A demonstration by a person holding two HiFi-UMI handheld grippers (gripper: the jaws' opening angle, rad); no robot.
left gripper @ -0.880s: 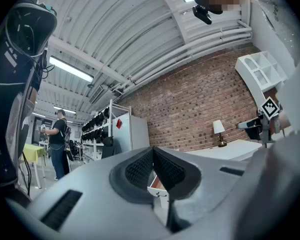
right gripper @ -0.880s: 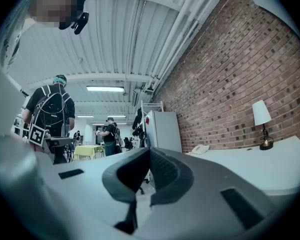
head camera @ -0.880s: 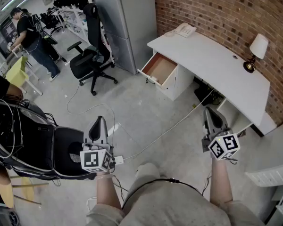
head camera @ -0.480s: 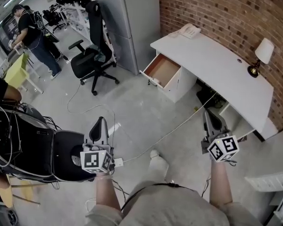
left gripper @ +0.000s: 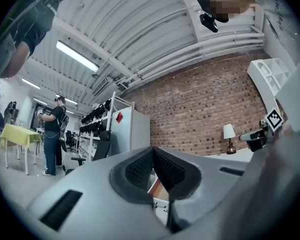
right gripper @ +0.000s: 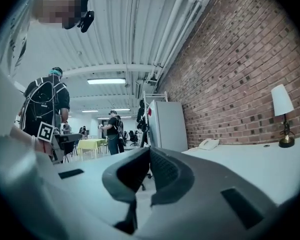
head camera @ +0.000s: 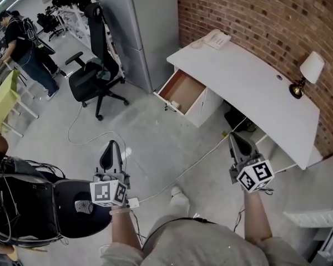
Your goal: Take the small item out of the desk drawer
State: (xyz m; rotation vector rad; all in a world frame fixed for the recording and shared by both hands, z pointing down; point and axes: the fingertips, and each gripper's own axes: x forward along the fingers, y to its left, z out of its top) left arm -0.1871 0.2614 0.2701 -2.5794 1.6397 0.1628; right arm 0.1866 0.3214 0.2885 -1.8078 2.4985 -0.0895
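Two things stood far to the left of the long white desk [head camera: 250,82]: a person in a black top [head camera: 14,35] and a yellow-green table [head camera: 3,96]. Nearer the desk, but well apart from it, a black wheeled office chair [head camera: 91,76] stood on the grey concrete floor.

The left gripper [head camera: 112,147], grey with a marker cube at its rear, hung over the floor well short of the desk's left end. Its jaws were closed, pad against pad, with nothing between them.

A tall grey metal cabinet [head camera: 136,26] rose just beyond the desk's left end, against the red brick wall [head camera: 255,10] that ran behind the desk. Under that same end, the brown-lined desk drawer [head camera: 183,90] stood pulled out towards the floor space. Its inside showed as bare brown board, and the small item could not be made out there from the head view.

A white telephone [head camera: 217,38] lay on the desk's far left corner. A white cable [head camera: 177,176] trailed across the floor from under the desk.

The right gripper [head camera: 233,137] hung before the desk's middle, clear of its front edge, jaws pressed together on nothing. A small lamp with a white shade [head camera: 307,71] stood at the desk's right end, beside the wall.
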